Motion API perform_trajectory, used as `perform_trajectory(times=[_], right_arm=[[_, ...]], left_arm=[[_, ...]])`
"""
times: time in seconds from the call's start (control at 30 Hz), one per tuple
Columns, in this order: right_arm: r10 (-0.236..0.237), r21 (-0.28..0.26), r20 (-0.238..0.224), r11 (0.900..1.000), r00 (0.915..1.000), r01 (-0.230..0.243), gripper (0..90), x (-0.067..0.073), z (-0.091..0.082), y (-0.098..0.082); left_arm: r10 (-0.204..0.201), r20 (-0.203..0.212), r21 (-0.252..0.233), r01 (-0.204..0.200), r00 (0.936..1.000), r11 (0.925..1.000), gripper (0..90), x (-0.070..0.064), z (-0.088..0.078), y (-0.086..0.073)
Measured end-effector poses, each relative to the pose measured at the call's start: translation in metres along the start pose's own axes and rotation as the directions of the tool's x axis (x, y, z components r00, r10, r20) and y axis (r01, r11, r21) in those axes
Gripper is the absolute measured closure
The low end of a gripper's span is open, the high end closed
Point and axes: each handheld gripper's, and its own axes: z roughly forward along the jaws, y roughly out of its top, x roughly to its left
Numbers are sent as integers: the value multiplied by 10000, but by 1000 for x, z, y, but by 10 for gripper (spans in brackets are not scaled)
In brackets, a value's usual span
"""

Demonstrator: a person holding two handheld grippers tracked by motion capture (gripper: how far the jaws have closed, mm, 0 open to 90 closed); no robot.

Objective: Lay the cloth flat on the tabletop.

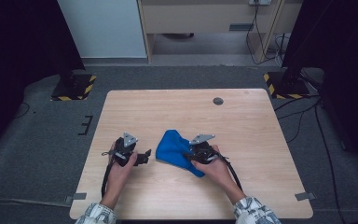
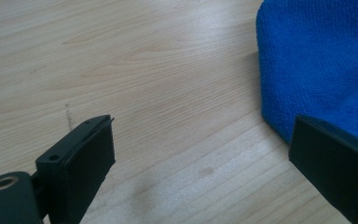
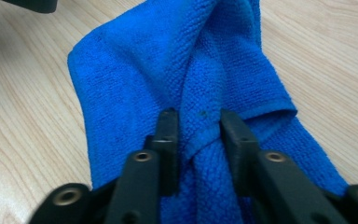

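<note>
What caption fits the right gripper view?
Right gripper with a bunched fold of blue cloth between its fingers on the table.

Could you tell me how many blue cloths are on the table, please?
1. The cloth lies bunched near the table's front middle, a fold of it between the right gripper's jaws; the left gripper is open beside it.

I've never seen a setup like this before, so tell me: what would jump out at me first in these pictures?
The bright blue cloth, lying bunched near the middle of the pale wooden table, draws the eye first. The right gripper has a gathered fold of it between its jaws, at the cloth's right side. The left gripper is held just left of the cloth, jaws wide apart with nothing between them.
</note>
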Motion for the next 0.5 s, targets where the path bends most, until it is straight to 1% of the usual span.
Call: perform_trajectory(times=[0.03,0.07,0.1,0.13,0.17,0.27,0.3,0.33,0.4,0.43,0.47,0.5], right_arm=[[-39,31,247,10000,9997,38,514,1,-3,1],[-39,31,247,10000,9997,38,514,1,-3,1],[-170,-23,525,9998,9985,172,381,2,-10,3],[-170,-23,525,9998,9985,172,381,2,-10,3],[-131,-60,592,9999,9982,135,324,2,-14,4],[-63,-232,572,9997,9983,77,217,1,-27,5],[40,-306,513,9995,9987,-24,182,-1,-36,5],[40,-306,513,9995,9987,-24,182,-1,-36,5],[19,-400,481,9992,9988,0,175,-2,-46,4],[0,-463,608,9989,9982,28,204,-2,-51,3],[-53,-521,743,9986,9972,92,267,-3,-56,1],[-94,-392,1106,9991,9938,138,317,-5,-66,-4]], left_arm=[[6,13,0,-6,10000,10000,60,-1,0,0],[11,34,-13,-11,10000,10000,60,-1,0,0],[10,18,-51,-10,10000,10000,60,-2,-1,1],[10,18,-51,-10,10000,10000,60,-2,-1,1],[0,34,-70,0,10000,10000,60,-3,-1,1],[4,23,-120,-3,10000,9999,60,-5,-3,3],[30,10,-118,-30,10000,9999,60,-7,-4,3],[57,19,-83,-57,10000,9999,60,-8,-5,4],[82,100,-36,-82,9999,10000,62,-12,-7,4],[95,180,-18,-95,9998,10000,63,-15,-8,4],[117,248,-9,-117,9996,9999,63,-18,-9,4],[144,314,-7,-144,9994,9999,68,-22,-11,5]])
